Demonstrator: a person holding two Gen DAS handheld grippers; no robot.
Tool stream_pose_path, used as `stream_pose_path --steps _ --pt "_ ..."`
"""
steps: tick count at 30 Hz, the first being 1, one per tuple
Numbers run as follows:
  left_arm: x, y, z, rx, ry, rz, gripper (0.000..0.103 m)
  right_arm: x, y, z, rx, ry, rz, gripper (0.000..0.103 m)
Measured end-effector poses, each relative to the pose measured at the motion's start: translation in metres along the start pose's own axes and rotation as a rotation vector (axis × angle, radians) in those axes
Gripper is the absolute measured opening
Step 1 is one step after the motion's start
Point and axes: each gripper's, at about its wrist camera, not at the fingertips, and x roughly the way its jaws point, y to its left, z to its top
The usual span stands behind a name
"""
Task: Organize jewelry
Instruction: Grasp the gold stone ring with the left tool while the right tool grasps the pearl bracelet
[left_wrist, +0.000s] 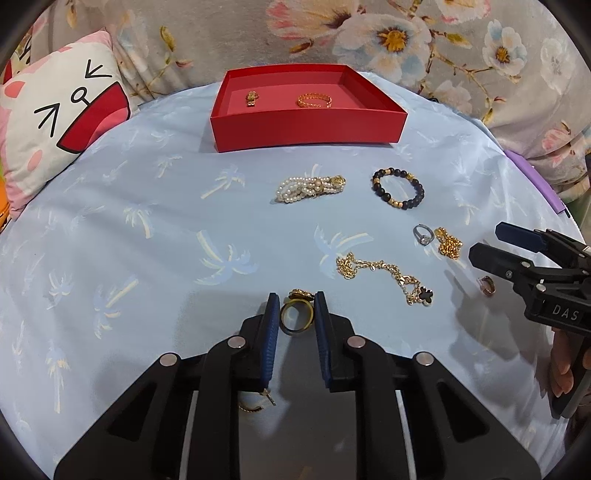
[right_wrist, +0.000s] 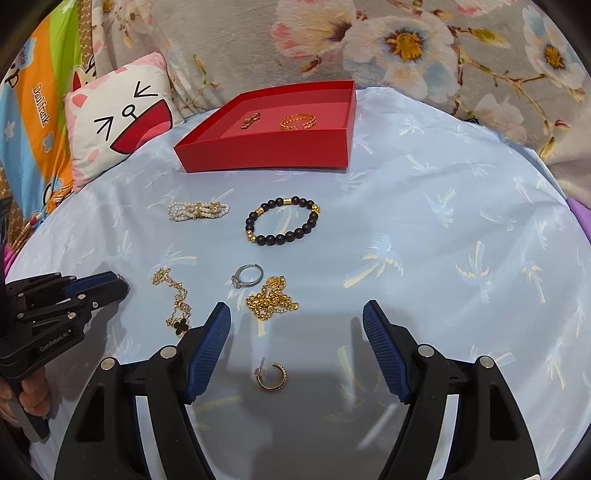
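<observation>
My left gripper (left_wrist: 296, 314) is shut on a gold ring (left_wrist: 296, 320) with a decorated top, its blue pads pressing both sides just above the pale blue cloth. The same gripper (right_wrist: 118, 286) shows at the left edge of the right wrist view. My right gripper (right_wrist: 296, 310) stands open over a gold hoop earring (right_wrist: 271, 376) on the cloth, touching nothing. A red box (left_wrist: 306, 129) at the back holds a gold bracelet (left_wrist: 314, 100) and a small gold piece (left_wrist: 252, 99).
Loose on the cloth are a pearl bracelet (left_wrist: 310, 188), a black bead bracelet (left_wrist: 398, 188), a silver ring (left_wrist: 423, 234), a gold chain (left_wrist: 448, 243), a clover chain (left_wrist: 384, 275) and another earring (left_wrist: 255, 404). A cat pillow (left_wrist: 55, 122) leans at the left.
</observation>
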Motion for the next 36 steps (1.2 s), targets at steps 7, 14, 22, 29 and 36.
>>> stream_pose_path --steps 7,14,22,29,36 --pt "-0.005 0.012 0.006 -0.032 -0.019 0.007 0.018 0.004 0.012 0.015 -0.055 -0.003 0.065 0.072" --pt "-0.008 0.036 0.011 -0.091 -0.04 0.043 0.018 0.032 0.046 0.062 -0.243 -0.002 0.174 0.072" --pt "-0.008 0.051 0.013 -0.121 -0.045 0.062 0.018 0.081 0.08 0.098 -0.342 0.058 0.262 0.072" --pt "-0.006 0.056 0.013 -0.125 -0.039 0.062 0.018 0.103 0.093 0.099 -0.404 0.104 0.259 0.06" --pt "-0.004 0.056 0.012 -0.12 -0.034 0.058 0.018 0.1 0.085 0.089 -0.363 0.13 0.257 0.025"
